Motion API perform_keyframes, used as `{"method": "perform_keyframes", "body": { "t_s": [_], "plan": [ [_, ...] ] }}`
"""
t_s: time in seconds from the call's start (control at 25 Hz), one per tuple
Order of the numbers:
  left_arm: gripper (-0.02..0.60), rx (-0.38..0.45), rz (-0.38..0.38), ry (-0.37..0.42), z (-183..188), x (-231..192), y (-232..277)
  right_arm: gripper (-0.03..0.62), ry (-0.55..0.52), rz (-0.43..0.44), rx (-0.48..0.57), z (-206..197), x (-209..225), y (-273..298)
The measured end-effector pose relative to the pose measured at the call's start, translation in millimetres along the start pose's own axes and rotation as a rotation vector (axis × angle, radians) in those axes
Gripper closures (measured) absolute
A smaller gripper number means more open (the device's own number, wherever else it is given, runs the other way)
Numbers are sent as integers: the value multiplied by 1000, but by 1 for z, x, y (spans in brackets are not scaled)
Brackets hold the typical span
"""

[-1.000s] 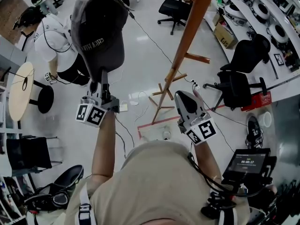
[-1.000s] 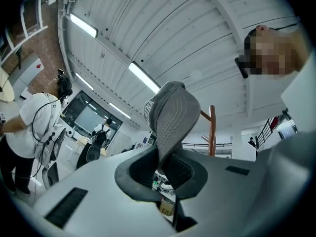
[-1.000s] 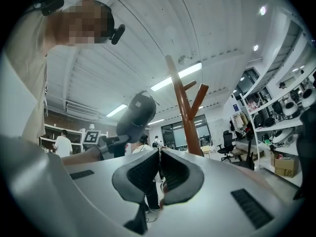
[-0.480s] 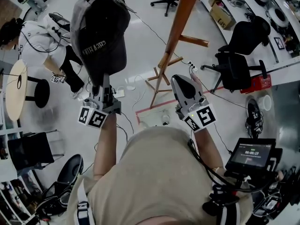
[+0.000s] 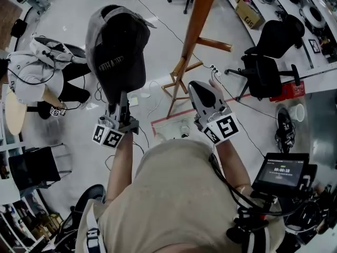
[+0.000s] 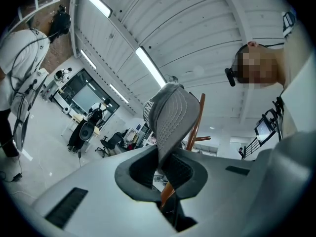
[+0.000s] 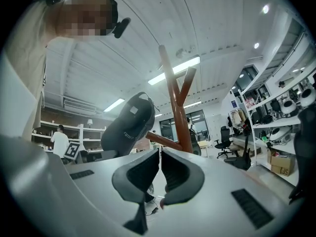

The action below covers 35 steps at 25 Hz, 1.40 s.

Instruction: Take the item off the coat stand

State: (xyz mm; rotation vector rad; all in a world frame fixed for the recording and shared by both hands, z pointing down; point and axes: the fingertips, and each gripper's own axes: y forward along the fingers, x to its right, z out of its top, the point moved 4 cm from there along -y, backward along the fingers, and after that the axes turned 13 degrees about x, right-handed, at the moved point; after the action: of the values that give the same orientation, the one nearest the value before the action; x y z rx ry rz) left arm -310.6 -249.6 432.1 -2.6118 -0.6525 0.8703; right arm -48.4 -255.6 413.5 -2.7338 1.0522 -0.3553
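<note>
A dark grey baseball cap (image 5: 118, 51) hangs upward from my left gripper (image 5: 122, 96), which is shut on its brim. It is held to the left of the wooden coat stand (image 5: 197, 30) and does not touch it. In the left gripper view the brim of the cap (image 6: 170, 117) is pinched between the pads of the left gripper (image 6: 165, 164), with the coat stand (image 6: 196, 127) behind. My right gripper (image 5: 200, 86) is shut on nothing near the stand's base. In the right gripper view, the right gripper (image 7: 160, 167) has the cap (image 7: 129, 122) and the coat stand (image 7: 175, 100) beyond it.
A person in white (image 5: 34, 73) is bent over at the left beside a round table (image 5: 13, 112). Black office chairs (image 5: 268, 62) stand at the right, a cardboard box (image 5: 248, 16) beyond them. Cables and red tape (image 5: 174, 119) cross the floor. A small screen (image 5: 279, 172) sits at lower right.
The left gripper and cap have drifted slightly right and down in the head view. The right gripper has risen a little. The person at the left has bent lower.
</note>
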Motion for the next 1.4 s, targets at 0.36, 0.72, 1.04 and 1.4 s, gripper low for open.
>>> {"method": "perform_keyframes", "body": {
  "t_s": [0.36, 0.72, 1.04, 1.4],
  "plan": [
    [548, -10, 32, 40, -16, -3, -19, 577, -20, 0, -54, -21, 2, -5],
    [548, -67, 83, -10, -46, -10, -45, 576, -33, 2, -117, -51, -2, -13],
    [548, -126, 141, -100, -81, -8, -67, 573, -32, -6, -190, -71, -3, -35],
    [548, -105, 184, -152, -108, -11, -85, 507, 9, -19, -209, -87, 5, -55]
  ]
}}
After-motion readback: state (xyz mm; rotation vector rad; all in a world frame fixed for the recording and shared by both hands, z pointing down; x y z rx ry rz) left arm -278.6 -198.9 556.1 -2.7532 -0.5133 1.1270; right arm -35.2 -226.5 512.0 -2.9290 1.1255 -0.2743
